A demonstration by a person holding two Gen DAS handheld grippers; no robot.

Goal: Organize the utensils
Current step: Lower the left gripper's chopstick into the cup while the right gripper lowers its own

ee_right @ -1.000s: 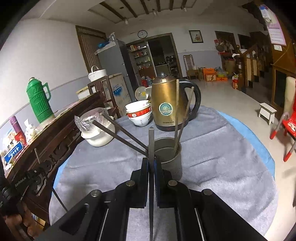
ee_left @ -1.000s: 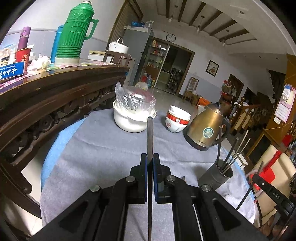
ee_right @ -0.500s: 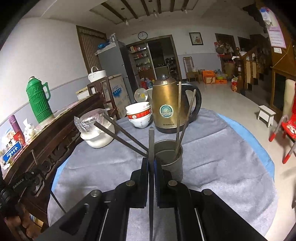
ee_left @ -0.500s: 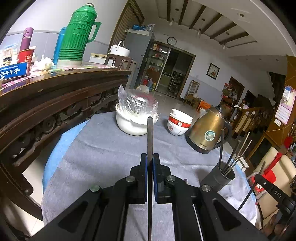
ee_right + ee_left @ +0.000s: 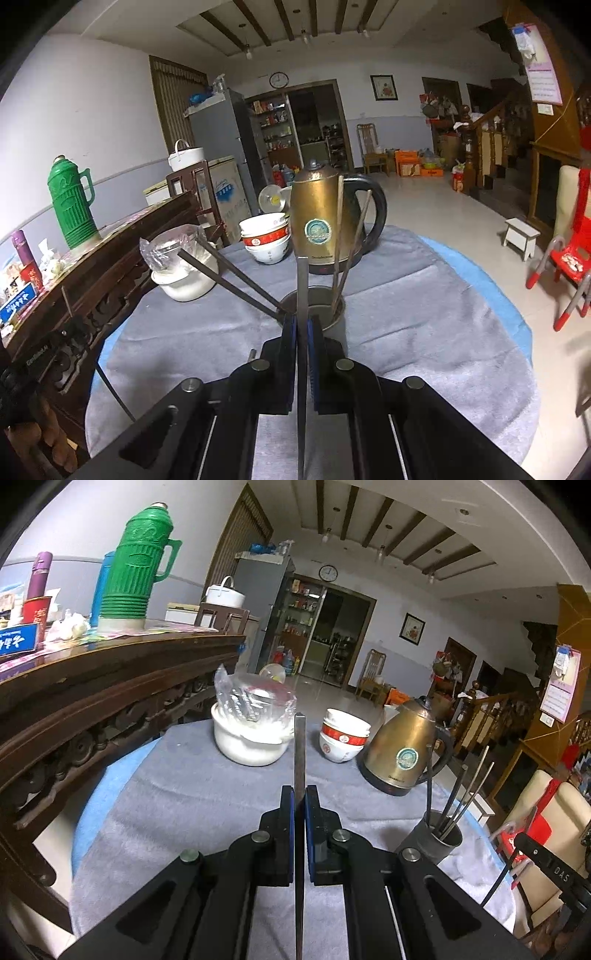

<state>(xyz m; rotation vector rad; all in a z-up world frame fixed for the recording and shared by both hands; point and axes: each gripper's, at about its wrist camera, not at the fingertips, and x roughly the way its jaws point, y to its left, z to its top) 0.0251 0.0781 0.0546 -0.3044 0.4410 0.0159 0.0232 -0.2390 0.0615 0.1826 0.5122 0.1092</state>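
Nearest in each wrist view, a hand-held gripper is clenched on a single dark chopstick. The left hand-held gripper (image 5: 299,805) holds its chopstick (image 5: 300,749) with the long axis running straight ahead along the fingers. The right hand-held gripper (image 5: 303,328) grips its own chopstick (image 5: 302,284) the same way.

Just beyond the right one's fingertips stands the grey utensil cup (image 5: 334,317) on the grey-clothed worktop (image 5: 424,317), with several chopsticks already leaning in it. That chopstick's tip lies over the cup's near rim, so I judge the right hand is the nearer and needs only a tilt down and a short push. From the left view the cup sits near and well to the right.

Farther off stand the brass kettle (image 5: 317,225), the stacked bowls (image 5: 266,240) and a plastic-covered white pot (image 5: 251,734).
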